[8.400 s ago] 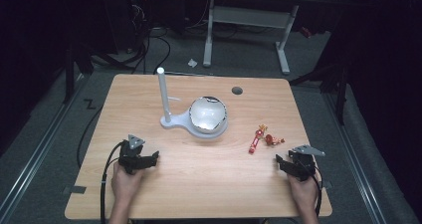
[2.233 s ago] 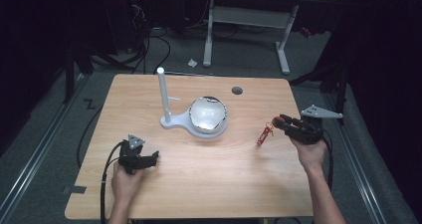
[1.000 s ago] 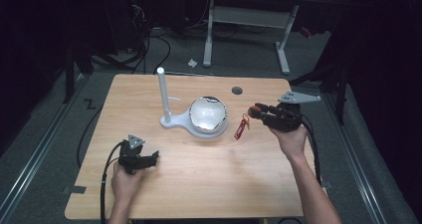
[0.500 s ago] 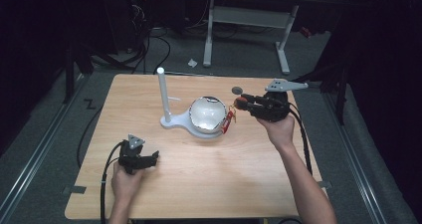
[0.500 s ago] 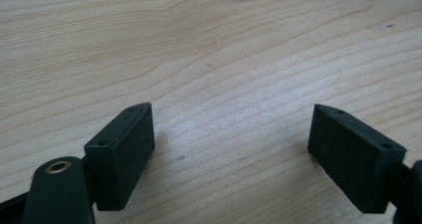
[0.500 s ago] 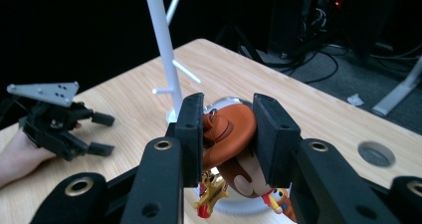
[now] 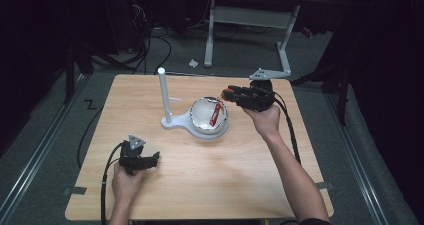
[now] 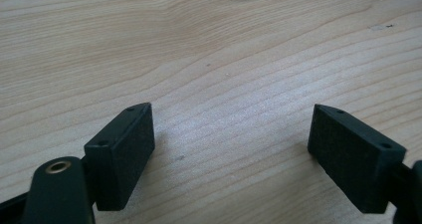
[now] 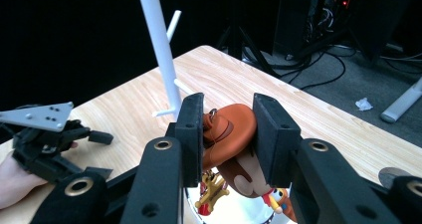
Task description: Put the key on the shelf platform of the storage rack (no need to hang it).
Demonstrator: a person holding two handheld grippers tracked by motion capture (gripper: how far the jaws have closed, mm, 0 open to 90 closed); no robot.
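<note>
Right gripper point(image 7: 231, 93) clamps the small red-and-orange cowboy toy figure point(image 9: 226, 139), dangling lengthwise over the shiny steel bowl point(image 7: 200, 117) at its nine o'clock.

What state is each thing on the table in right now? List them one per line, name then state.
Right tongs: shut on the toy figure, held above the bowl.
Toy figure: gripped by its brown hat, hanging over the bowl.
Bowl: upright on the white stand.
White stand: post upright.
Left tongs: open, empty, low over the table.
</note>
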